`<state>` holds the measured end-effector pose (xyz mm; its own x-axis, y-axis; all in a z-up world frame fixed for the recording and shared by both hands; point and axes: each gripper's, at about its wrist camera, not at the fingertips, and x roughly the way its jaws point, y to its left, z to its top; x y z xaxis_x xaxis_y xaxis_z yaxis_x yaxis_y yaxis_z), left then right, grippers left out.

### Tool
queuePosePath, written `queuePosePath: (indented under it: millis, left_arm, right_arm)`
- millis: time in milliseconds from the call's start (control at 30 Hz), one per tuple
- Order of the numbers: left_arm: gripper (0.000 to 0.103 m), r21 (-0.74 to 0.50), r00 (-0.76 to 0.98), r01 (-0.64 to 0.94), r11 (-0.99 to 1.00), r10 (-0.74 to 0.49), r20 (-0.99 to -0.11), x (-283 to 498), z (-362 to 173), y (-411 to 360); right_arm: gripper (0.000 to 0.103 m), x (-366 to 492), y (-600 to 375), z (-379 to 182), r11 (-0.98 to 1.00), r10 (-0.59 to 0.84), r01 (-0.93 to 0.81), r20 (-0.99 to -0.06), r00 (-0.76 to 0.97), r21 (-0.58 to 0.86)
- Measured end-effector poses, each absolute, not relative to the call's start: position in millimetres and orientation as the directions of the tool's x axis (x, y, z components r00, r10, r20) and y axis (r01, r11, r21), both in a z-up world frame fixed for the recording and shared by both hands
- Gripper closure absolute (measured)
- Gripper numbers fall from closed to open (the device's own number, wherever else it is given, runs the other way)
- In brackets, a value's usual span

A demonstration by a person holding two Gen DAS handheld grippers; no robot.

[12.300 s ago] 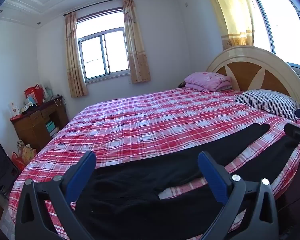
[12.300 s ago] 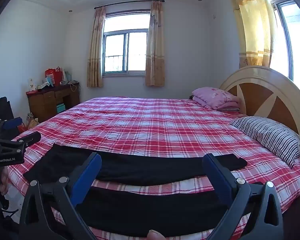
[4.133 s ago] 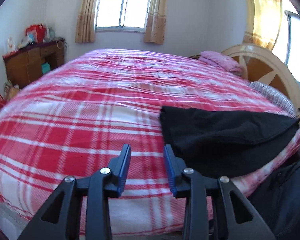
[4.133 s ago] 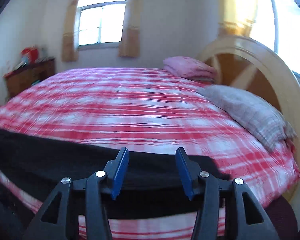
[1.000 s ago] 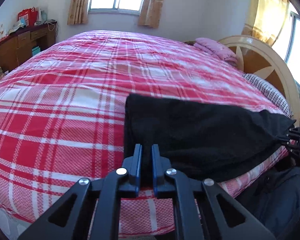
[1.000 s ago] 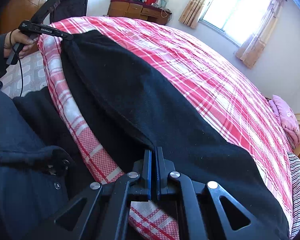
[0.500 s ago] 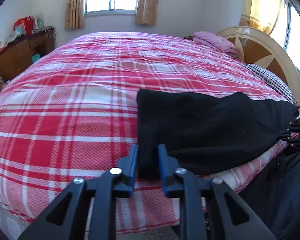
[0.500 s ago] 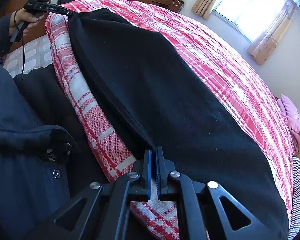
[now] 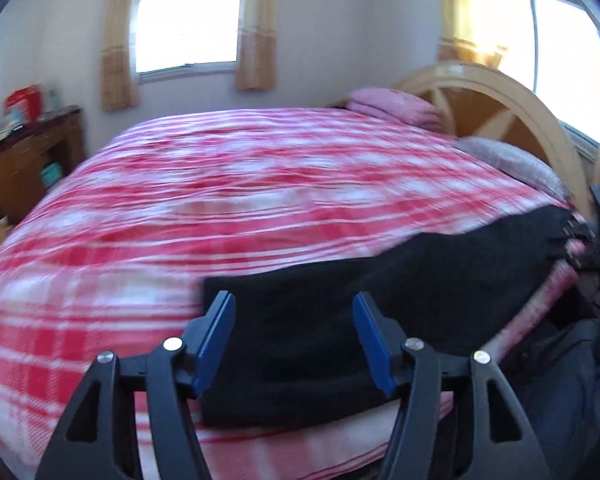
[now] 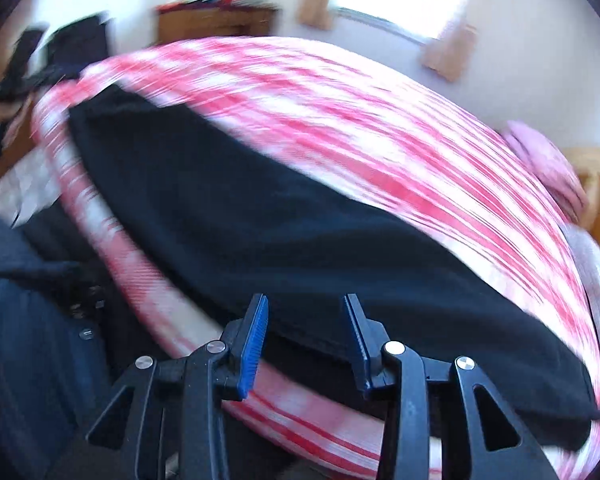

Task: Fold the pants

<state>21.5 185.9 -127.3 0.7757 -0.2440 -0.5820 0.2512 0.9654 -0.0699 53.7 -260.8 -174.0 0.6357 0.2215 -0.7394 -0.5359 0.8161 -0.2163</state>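
Black pants [image 9: 380, 300] lie folded lengthwise along near edge of bed [image 9: 220, 200], on red plaid cover. Left claw [image 9: 294, 340] jaws apart, opening; pants end seen btwn fingers, pads not pressing. Right claw [image 10: 304, 336] jaws apart, opening; pants edge btwn, no grip. Both views blurred.

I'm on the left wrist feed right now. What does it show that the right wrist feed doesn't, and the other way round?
Left wrist only: the left hand-held gripper, jaws opening off the pants, plus the arched headboard in full.

Right wrist only: the right hand-held gripper, jaws opening clear of the cloth, and a dark jacket beside the bed.

Both: the folded black pants along the near edge of the red plaid bedspread, the pink bundle and the wooden dresser.
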Motion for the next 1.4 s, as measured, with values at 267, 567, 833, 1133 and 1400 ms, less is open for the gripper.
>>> queuePosePath:
  millis: [267,567,833,1133,1400]
  left_arm:
    - [0.039,-0.062,0.568,0.640,0.766,-0.526,-0.633,73,-124,8]
    - [0.039,-0.018,0.357,0.867,0.498,-0.645,-0.676,67,-121,-156]
    - [0.039,-0.014,0.299,0.895,0.446,-0.621,-0.724,74,-141,-216]
    - [0.050,0.003,0.312,0.885,0.466,-0.587,-0.747,65,-154,-217]
    - [0.083,0.008,0.325,0.878,0.479,-0.584,-0.744,66,-151,-217]
  right_arm:
    - [0.063,71,-403,-135,0.997,0.078,-0.076,-0.680,0.729,0.032]
    - [0.063,53,-501,-132,0.951,0.064,0.147,-0.636,0.769,0.273]
    - [0.063,55,-527,-150,0.914,0.110,0.169,-0.627,0.771,0.369]
    - [0.073,65,-543,-160,0.876,0.148,0.168,-0.585,0.797,0.451]
    - [0.099,69,-549,-161,0.859,0.172,0.156,-0.562,0.809,0.488]
